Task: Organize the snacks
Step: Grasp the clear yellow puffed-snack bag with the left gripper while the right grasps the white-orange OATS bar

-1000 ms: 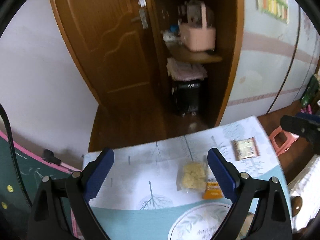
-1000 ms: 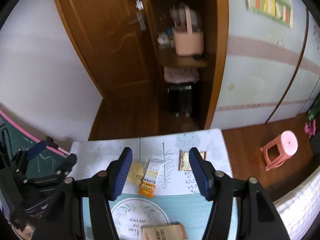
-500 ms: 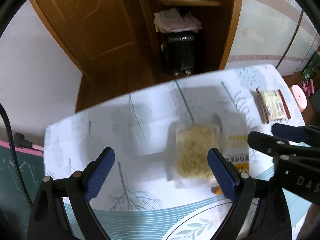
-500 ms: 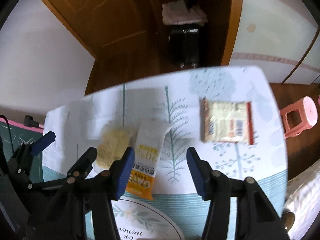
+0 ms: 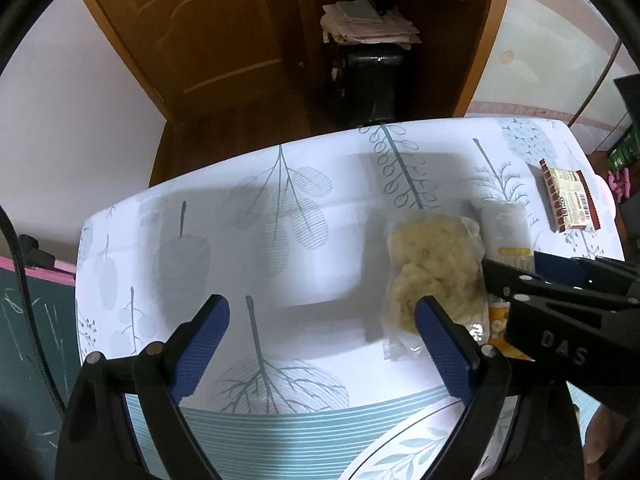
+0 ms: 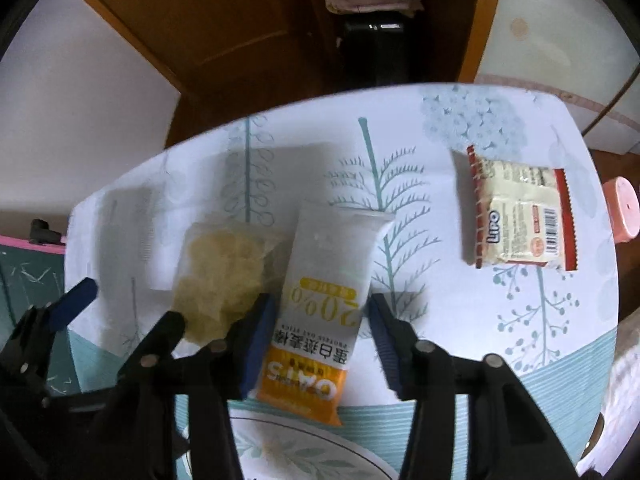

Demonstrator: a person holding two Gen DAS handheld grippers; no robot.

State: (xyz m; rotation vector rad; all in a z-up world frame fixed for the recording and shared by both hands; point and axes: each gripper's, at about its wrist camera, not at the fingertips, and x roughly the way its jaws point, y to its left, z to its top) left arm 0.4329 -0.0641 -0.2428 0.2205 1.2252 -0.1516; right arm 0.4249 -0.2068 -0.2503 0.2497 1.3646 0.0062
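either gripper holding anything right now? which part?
Nothing held. Right gripper has been closing, its fingers either side of the oat bar, not pressing yet. Left gripper open over bare tablecloth.

Three wrapped snacks, flat on a white tablecloth printed with blue-green plants. Leftmost: clear plastic pouch of pale yellow crumbly pieces [image 5: 434, 270], sealed, long axis running near to far, its right edge touching or perhaps slightly overlapped by the next pack. Middle: long white-and-orange oat bar sachet [image 6: 326, 308], printed "OATS" and "20%", upside down to the right wrist view, orange end nearest, white end tilted a little rightward at the far side. Far right, well apart from both: rectangular cream biscuit packet with red serrated ends [image 6: 520, 220], barcode side up, lying crosswise and slightly skewed.
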